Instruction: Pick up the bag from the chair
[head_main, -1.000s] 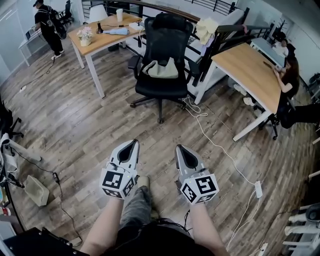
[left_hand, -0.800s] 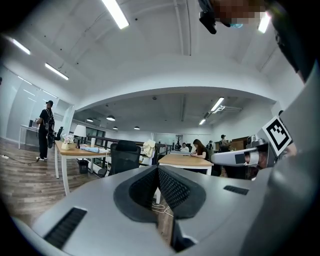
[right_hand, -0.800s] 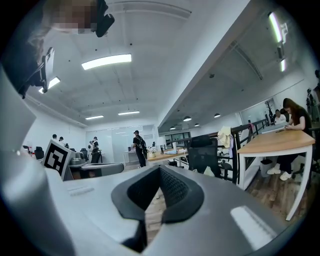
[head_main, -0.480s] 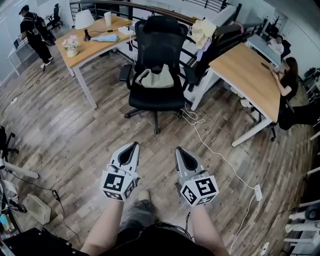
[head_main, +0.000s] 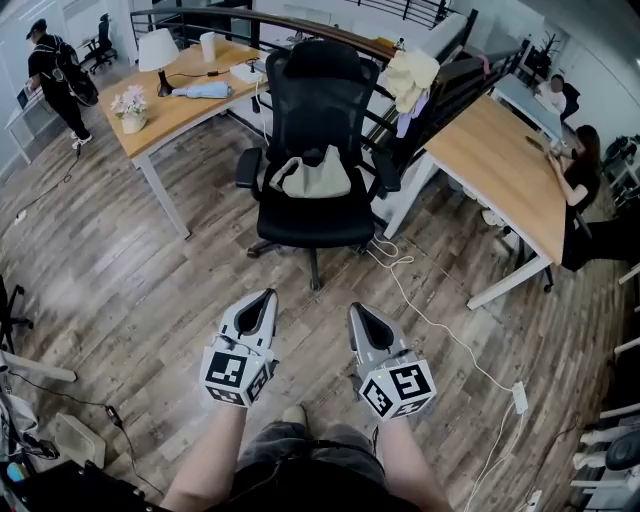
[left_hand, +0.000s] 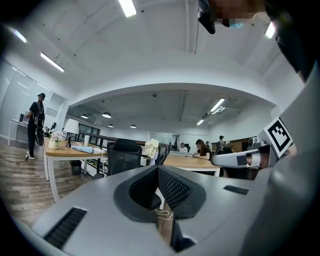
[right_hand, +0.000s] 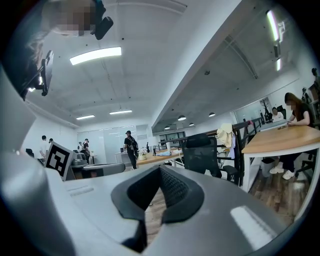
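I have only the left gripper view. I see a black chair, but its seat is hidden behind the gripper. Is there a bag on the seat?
Observer: Yes. In the head view a beige bag sits on the seat of the chair, close to the backrest.
Operator: Is the right gripper open?
Observer: No. The right gripper is shut, with nothing between its jaws.
Operator: Do the grippers touch the chair?
Observer: No. In the head view bare wooden floor shows between the chair's base and both grippers, the left gripper included.
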